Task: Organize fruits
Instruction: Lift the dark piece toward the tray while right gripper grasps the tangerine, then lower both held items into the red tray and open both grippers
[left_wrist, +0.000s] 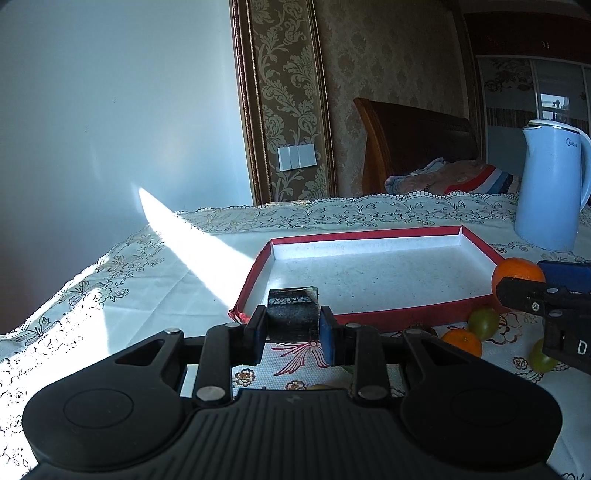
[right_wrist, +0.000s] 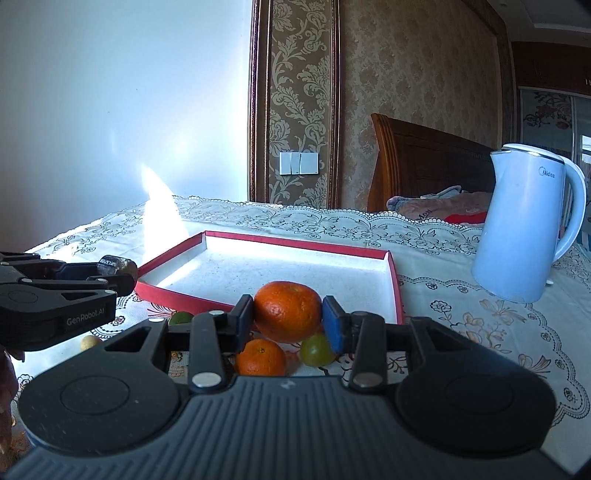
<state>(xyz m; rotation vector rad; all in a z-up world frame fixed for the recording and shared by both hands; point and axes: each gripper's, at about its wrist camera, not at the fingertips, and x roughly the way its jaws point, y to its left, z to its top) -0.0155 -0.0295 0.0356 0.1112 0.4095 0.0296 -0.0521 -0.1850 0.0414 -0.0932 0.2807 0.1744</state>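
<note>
Left gripper (left_wrist: 293, 325), seen from its own wrist camera, is clamped on a dark block-like piece (left_wrist: 293, 314), held above the near left corner of the red tray (left_wrist: 369, 233). At the right edge the right gripper (left_wrist: 517, 286) holds an orange (left_wrist: 517, 271). On the cloth (left_wrist: 92, 295) below lie a small orange (left_wrist: 462, 341) and two green grapes (left_wrist: 484, 323). A white kettle (left_wrist: 550, 188) stands far right.

From the right wrist camera, the right gripper (right_wrist: 288, 319) is clamped on the orange (right_wrist: 287, 310), above the tray's (right_wrist: 258, 239) near edge. The small orange (right_wrist: 260, 357) and a grape (right_wrist: 316, 349) lie beneath. At left, the left gripper (right_wrist: 122, 275) carries the dark piece (right_wrist: 116, 265). The kettle (right_wrist: 524, 221) stands right.
</note>
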